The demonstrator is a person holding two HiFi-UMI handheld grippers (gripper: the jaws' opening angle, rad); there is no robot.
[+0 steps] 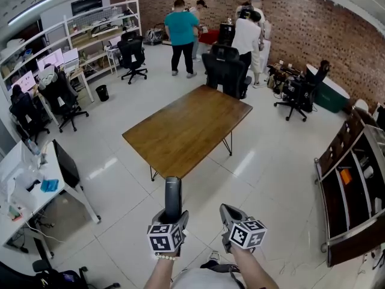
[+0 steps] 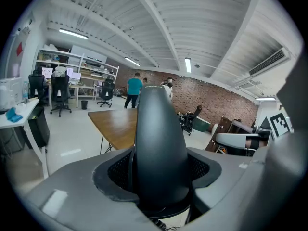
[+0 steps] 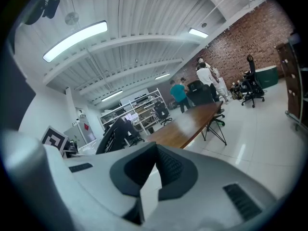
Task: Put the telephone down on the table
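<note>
A wide room with a glossy white tiled floor (image 1: 271,161) is closed at the far side by a red brick wall (image 1: 313,23). White metal shelving (image 1: 102,26) lines the left side and a dark wooden shelf unit (image 1: 355,191) stands at the right. A bare rectangular brown wooden table (image 1: 189,128) on thin black legs sits mid-floor, set at an angle. A black office chair (image 1: 227,71) is at its far end, with standing people (image 1: 181,32) beyond. The dark grey, tapered telephone handset (image 1: 173,198) is above the floor, short of the table's near corner. Its long axis runs away from the person, rounded end towards the table. The left gripper (image 1: 171,218) clamps its lower end between both pads. The right gripper (image 1: 231,212), just beside it, has its tips together and holds nothing.
</note>
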